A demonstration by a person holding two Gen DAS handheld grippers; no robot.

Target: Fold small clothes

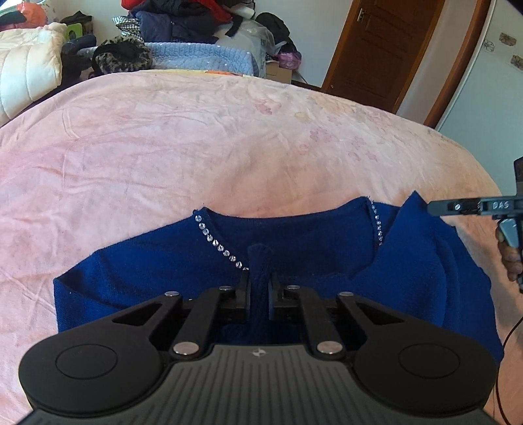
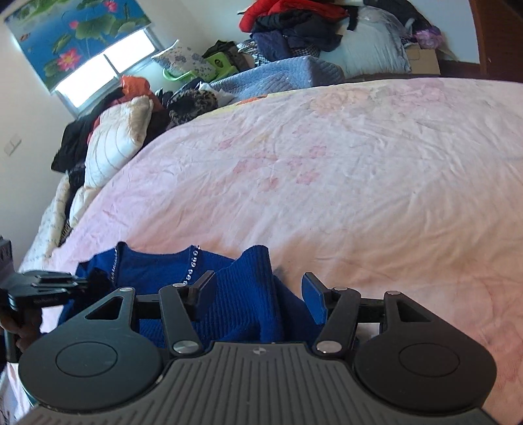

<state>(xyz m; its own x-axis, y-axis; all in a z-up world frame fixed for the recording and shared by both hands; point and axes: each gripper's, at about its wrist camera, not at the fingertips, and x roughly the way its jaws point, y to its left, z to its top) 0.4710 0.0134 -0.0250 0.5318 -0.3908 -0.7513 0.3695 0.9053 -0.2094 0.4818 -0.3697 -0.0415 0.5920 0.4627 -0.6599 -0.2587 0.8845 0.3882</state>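
Blue fabric sits directly in front of both cameras: a blue knit top (image 1: 310, 258) with a rhinestone-trimmed neckline (image 1: 215, 243) lies on the pink bedspread (image 1: 196, 137), at the near edge of the bed.

Left tool (image 1: 260, 287): jaws nearly together, pinching a raised ridge of the knit just below the neckline. Grip appears firm.

Right tool (image 2: 258, 294): jaws standing about half open, with a peaked fold of the garment (image 2: 251, 287) rising between them. The pads do not press on the cloth; nothing is held on this side.

Step in hand, as judged: taking hold of the top at two points ahead of a fold. The left hold is made, the right is not. The next move calls for the right tool to close on the peaked fold, then for both to lift and carry together so the knit does not bunch.

Not determinable: the lower body and hem of the top, hidden under both tool housings; whether the sleeves are spread or tucked. Only part of a hand (image 1: 510, 258) shows at the frame edge. Heaped clothing (image 2: 294, 26) beyond the bed is too jumbled to itemise.
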